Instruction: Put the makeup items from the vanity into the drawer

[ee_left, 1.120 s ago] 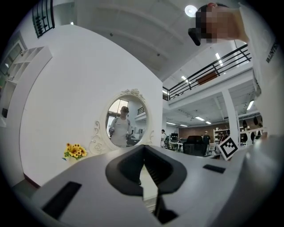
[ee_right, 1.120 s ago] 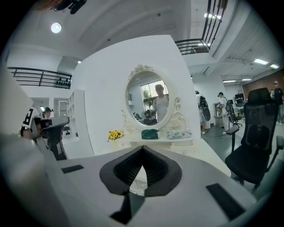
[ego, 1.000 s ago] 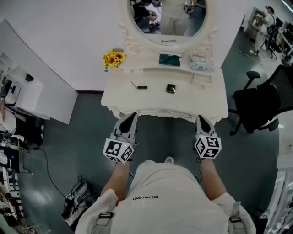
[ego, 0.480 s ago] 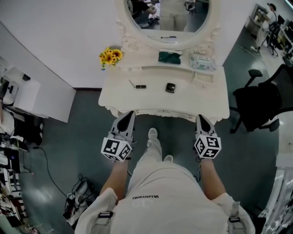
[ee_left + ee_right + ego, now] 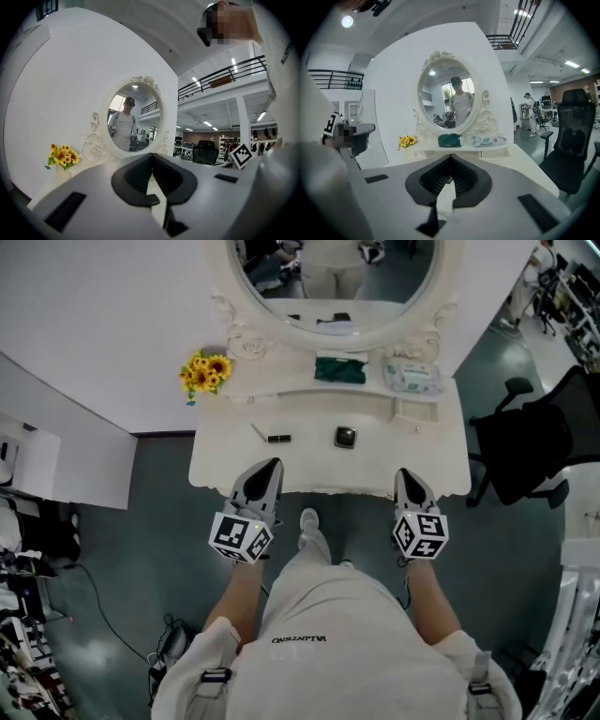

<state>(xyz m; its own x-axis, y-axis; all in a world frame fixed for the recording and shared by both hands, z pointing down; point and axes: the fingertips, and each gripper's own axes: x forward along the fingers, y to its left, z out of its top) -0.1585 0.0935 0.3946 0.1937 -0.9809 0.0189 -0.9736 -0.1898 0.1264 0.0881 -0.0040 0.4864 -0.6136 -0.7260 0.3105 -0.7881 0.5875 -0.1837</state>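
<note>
On the white vanity top lie a small black tube, a thin pale stick beside it and a square dark compact. My left gripper hovers at the vanity's front edge, just below the tube; it is shut and empty. At the front edge on the right, my right gripper is likewise shut and empty. In the left gripper view, the left gripper points at the oval mirror. The right gripper faces the shelf. No drawer front shows in any view.
On the raised shelf sit a green pouch, a tissue pack and sunflowers. A small open box stands at the right of the top. A black office chair is close on the right. A white partition stands left.
The person has stepped closer to the vanity, one foot forward. Both grippers have moved up to its front edge and stayed shut.
</note>
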